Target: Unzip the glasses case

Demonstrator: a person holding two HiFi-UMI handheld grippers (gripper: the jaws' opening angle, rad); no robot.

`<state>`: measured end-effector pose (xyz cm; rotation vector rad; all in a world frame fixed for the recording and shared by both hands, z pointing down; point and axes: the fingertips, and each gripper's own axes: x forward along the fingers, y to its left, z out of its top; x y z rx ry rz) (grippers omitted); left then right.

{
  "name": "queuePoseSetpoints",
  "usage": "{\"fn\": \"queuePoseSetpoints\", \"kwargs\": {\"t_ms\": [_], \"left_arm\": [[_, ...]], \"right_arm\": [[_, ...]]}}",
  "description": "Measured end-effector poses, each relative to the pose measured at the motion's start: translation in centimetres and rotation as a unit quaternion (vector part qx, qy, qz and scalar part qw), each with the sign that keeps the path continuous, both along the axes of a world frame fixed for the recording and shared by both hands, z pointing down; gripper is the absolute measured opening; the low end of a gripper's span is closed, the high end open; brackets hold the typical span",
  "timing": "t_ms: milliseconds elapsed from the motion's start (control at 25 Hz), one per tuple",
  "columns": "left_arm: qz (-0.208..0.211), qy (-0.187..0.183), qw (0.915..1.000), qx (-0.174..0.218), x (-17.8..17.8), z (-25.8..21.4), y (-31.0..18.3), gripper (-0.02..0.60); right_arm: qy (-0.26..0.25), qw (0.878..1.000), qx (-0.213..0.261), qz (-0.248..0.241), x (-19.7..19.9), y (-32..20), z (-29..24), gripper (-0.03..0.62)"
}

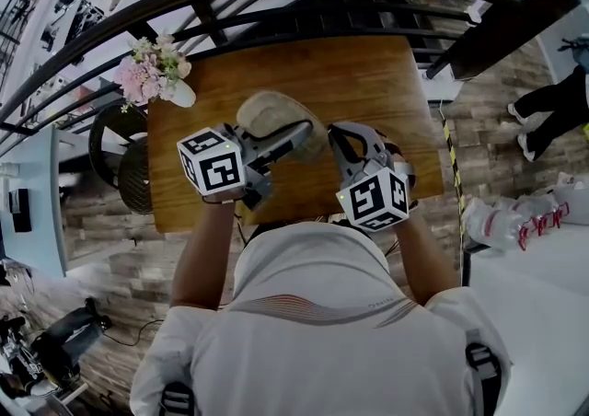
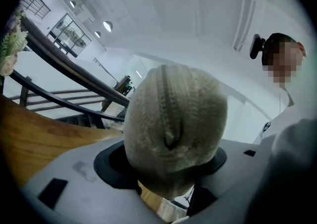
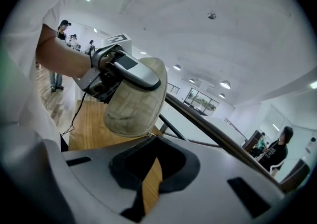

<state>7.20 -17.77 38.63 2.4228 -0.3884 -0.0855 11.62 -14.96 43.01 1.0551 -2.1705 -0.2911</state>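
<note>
**Fingers.** The left gripper (image 2: pixel 171 171) stood wide, its fingers (image 2: pixel 74 178) clamped on either side of the case (image 2: pixel 173 119). The right gripper (image 3: pixel 148 168) was closed, with nothing between its fingers, only bench (image 3: pixel 89 119) showing past them.

**Case.** It sat in the left grip over the bench (image 1: pixel 368 83) and appeared lifted off it. In the left gripper view one rounded end faced the camera. The zip (image 2: pixel 166 99) ran up its middle and away, so the long axis was judged to run roughly forward from the left fingers. A small dark notch low on the zip line may have been the slider, but this could not be confirmed.

**Relation.** In the right gripper view the case (image 3: pixel 136 99) lay up and to the left of the closed fingers, near them but not touching, with the left gripper (image 3: pixel 133 72) across its upper edge. From the head view the right gripper (image 1: pixel 339 140) sat just beside the case (image 1: pixel 271 115) and was the free one. It was judged the one to take the slider, which would call for opening first.
</note>
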Motion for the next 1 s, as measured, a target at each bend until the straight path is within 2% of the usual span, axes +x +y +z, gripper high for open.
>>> {"fn": "queuePoseSetpoints", "kwargs": {"t_ms": [280, 440, 680, 760, 880, 1000], "left_arm": [[0.072, -0.057, 0.9957, -0.01, 0.6, 1.1, 1.1, 0.288], [0.109, -0.107, 0.9881, 0.014, 1.1, 1.8, 2.3, 0.29], [0.132, -0.161, 0.9776, 0.032, 1.7, 3.0, 3.2, 0.29], [0.145, -0.188, 0.9705, 0.042, 1.9, 3.8, 3.7, 0.29], [0.165, -0.243, 0.9538, 0.064, 2.2, 5.5, 4.5, 0.29], [0.175, -0.276, 0.9422, 0.073, 2.4, 6.8, 5.3, 0.29]], "right_arm": [[0.019, 0.999, 0.001, -0.029, -0.7, 0.5, 0.3, 0.051], [0.019, 0.999, 0.002, -0.037, -1.0, 0.7, 0.3, 0.051], [0.024, 0.999, 0.008, -0.04, -1.1, 0.4, 0.1, 0.051], [0.027, 0.999, 0.013, -0.04, -1.2, 0.3, 0.0, 0.052], [0.036, 0.998, 0.025, -0.04, -1.3, 0.0, -0.4, 0.051], [0.041, 0.998, 0.038, -0.042, -1.3, -0.1, -1.0, 0.052]]}}
